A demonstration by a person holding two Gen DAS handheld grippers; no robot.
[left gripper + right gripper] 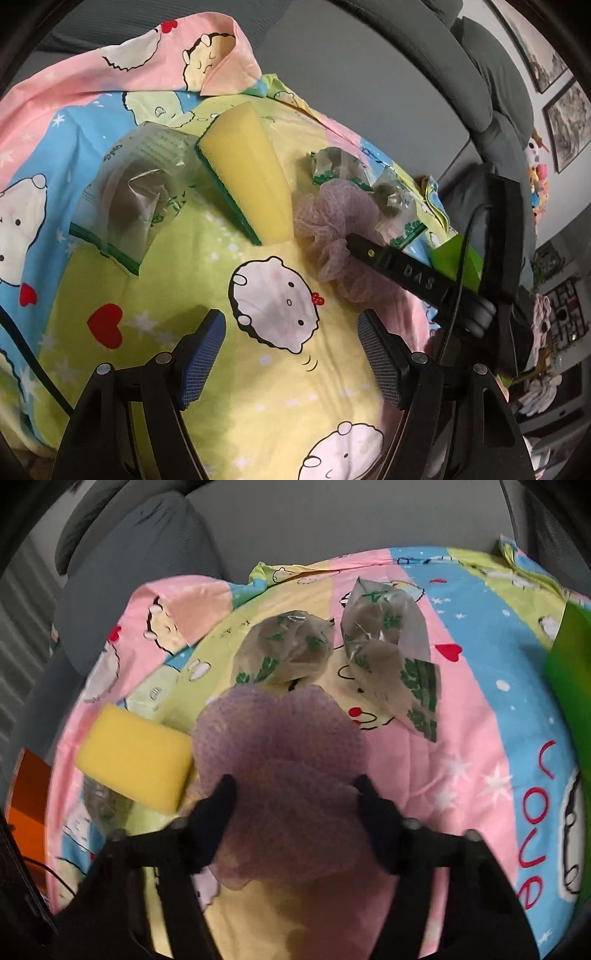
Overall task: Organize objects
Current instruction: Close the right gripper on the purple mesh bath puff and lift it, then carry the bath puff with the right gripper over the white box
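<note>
Mesh puff (280,775): crumpled lilac netting, lying on the cartoon-print quilt (461,738) beside the yellow sponge (136,753).
Right gripper (295,794): angled downward, fingers clamped on the puff.
Left gripper (291,354): jaws apart, empty, above the quilt.

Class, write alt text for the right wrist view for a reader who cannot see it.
The right claw closes around a purple mesh bath pouf lying on a cartoon-print bedsheet. A yellow sponge lies left of it; two clear plastic bags lie beyond.
</note>
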